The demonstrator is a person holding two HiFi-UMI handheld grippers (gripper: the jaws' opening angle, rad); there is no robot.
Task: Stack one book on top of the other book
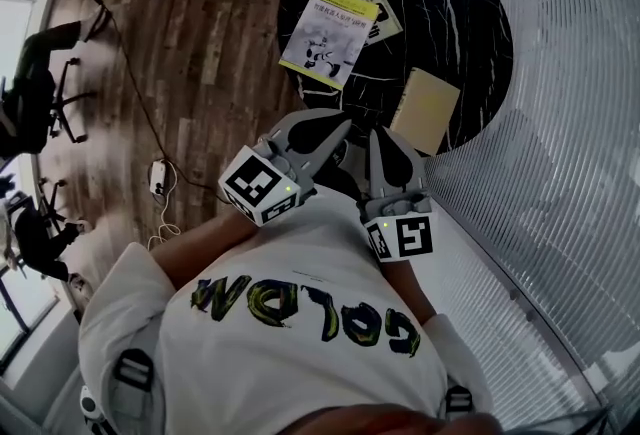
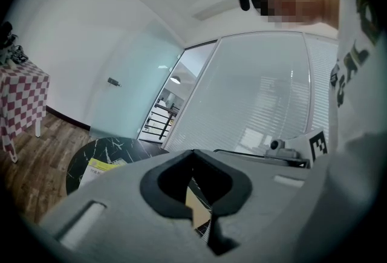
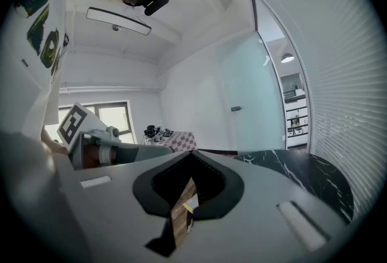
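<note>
Pressing their jaws together on nothing, the left gripper (image 1: 338,129) and right gripper (image 1: 386,136) hang by the person's chest, just short of the round black marble table (image 1: 470,23). The tan book (image 1: 425,110) lies nearest, just ahead of the right gripper at the table's near edge, its long axis running away from the person. The yellow-covered book (image 1: 328,35) lies farther off, ahead of the left gripper, overlapping a thinner booklet (image 1: 383,13). No obstacle lies between; the ribbed glass wall (image 1: 570,123) crowds the right side.

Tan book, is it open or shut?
Shut. The tan book lies flat on the black table, plain cover up, no pages showing.
</note>
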